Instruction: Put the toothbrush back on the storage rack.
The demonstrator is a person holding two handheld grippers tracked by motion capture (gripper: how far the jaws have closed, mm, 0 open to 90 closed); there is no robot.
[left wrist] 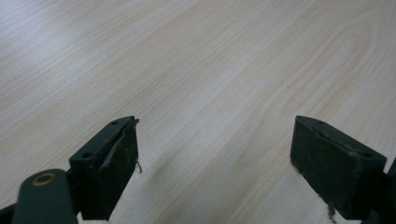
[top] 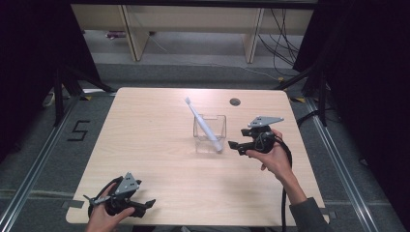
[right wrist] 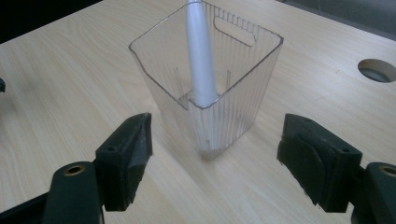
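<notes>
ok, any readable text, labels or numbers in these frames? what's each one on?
"5": black mark on the grey floor left of the table.
Nothing else reads: the clear container, the toothbrush and both grippers carry no lettering that shows.

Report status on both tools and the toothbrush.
Both tools open, empty: left tool, right tool. Toothbrush leaning in clear cup, cup upright. Nothing in the way.
</notes>
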